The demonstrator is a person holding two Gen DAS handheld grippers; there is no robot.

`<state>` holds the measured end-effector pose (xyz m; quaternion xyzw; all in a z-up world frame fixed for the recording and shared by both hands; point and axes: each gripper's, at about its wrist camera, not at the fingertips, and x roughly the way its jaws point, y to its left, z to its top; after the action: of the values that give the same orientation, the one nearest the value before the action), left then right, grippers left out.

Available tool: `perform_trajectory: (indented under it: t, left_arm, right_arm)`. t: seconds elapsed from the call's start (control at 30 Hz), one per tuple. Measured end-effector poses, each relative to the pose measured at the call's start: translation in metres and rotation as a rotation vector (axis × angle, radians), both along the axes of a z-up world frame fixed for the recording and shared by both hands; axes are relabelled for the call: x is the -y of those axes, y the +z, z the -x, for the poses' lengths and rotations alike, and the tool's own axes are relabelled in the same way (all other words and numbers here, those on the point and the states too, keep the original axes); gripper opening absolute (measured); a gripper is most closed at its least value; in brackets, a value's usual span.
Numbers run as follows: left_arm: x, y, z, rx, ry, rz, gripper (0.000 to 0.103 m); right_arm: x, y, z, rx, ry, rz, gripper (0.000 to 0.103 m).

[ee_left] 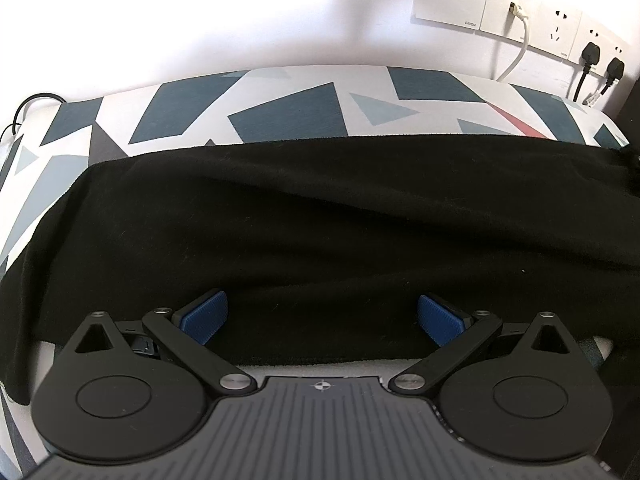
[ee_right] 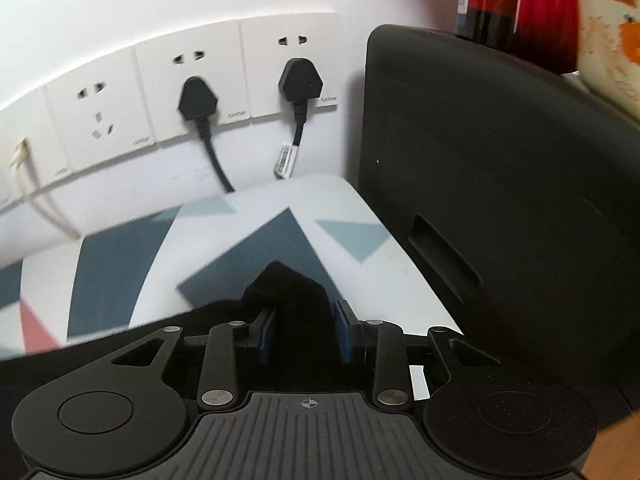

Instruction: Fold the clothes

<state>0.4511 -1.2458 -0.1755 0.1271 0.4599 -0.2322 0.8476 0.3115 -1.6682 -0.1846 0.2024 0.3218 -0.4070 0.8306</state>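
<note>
- Setting: a white wall carries a row of wall sockets (ee_right: pixel 192 92), two of them with black plugs fitted. Below the sockets lies a tabletop (ee_left: pixel 280 116) under a cover printed with blue, grey and white shapes.
- Task item: a black garment (ee_left: pixel 320 220) is spread across the tabletop on the side away from the sockets, mostly flat with shallow creases. Its far edge stops short of the sockets and leaves a band of printed cover exposed.
- Left claw (ee_left: pixel 322 318): blue pads wide apart, gripping nothing, poised over the garment's near edge. Judgement: it is lined up to take that edge.
- Right claw (ee_right: pixel 306 330): pads drawn in and clamped on a bunched peak of the black cloth, which rises between them. Judgement: this corner is pinched up so the cloth can be carried over for a fold.
- Beside the sockets, to their right, stands a black cabinet (ee_right: pixel 500 180) hard against the tabletop's edge, with red bottles (ee_right: pixel 520 4) on top.
- Risk, as a judgement: the cabinet leaves little side room for the right claw.
- The right view is blurred.
</note>
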Motion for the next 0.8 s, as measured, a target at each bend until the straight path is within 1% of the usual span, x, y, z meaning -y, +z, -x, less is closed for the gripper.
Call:
perform_trajectory:
  t: [0.1,0.17,0.2,0.23,0.27,0.3,0.4,0.47,0.53,0.6,0.67,0.7,0.77,0.8]
  left_arm:
    - [0.000,0.000,0.000,-0.001,0.002,-0.002,0.103]
    - [0.001,0.000,0.000,-0.003,0.002,-0.002,0.103]
    - [0.001,0.000,0.000,-0.003,0.001,-0.002,0.103]
    - [0.000,0.000,0.000,-0.002,0.000,-0.001,0.103]
    - [0.000,0.000,0.000,-0.001,0.000,0.000,0.103]
    - [0.000,0.000,0.000,0.001,-0.001,0.001,0.103]
    - [0.000,0.000,0.000,0.007,0.001,0.005,0.103]
    - [0.000,0.000,0.000,0.008,0.003,0.007,0.103]
    - [0.001,0.001,-0.002,-0.002,-0.002,0.002,0.103]
    - [-0.001,0.002,-0.003,-0.019,-0.017,-0.006,0.103]
    - [-0.007,0.002,-0.001,-0.019,-0.032,-0.006,0.103]
    - [-0.010,0.001,0.001,-0.011,-0.039,-0.003,0.103]
    - [-0.014,0.001,0.004,-0.002,-0.048,0.002,0.103]
    - [-0.014,0.001,0.005,-0.002,-0.047,0.001,0.103]
  right_arm:
    - [0.011,-0.004,-0.009,0.012,-0.011,0.028,0.029]
    - [0.006,0.002,-0.010,0.034,-0.030,0.062,0.030]
    - [0.002,0.007,-0.009,0.047,-0.042,0.082,0.038]
    - [-0.003,0.011,-0.009,0.061,-0.054,0.102,0.052]
    - [-0.008,0.016,-0.008,0.075,-0.066,0.121,0.060]
    - [-0.016,0.021,-0.007,0.088,-0.053,0.132,0.069]
    - [-0.052,0.036,-0.005,0.119,0.083,0.120,0.076]
    - [-0.078,0.035,-0.009,0.103,0.185,0.059,0.077]
    - [-0.113,0.033,-0.003,0.098,0.316,0.026,0.077]
    - [-0.144,0.033,0.008,0.094,0.448,0.028,0.076]
    - [-0.175,0.033,0.021,0.071,0.560,0.053,0.075]
    - [-0.185,0.031,0.024,0.055,0.590,0.059,0.073]
    - [-0.190,0.024,0.022,0.015,0.585,0.052,0.070]
    - [-0.192,0.020,0.021,-0.005,0.583,0.049,0.066]
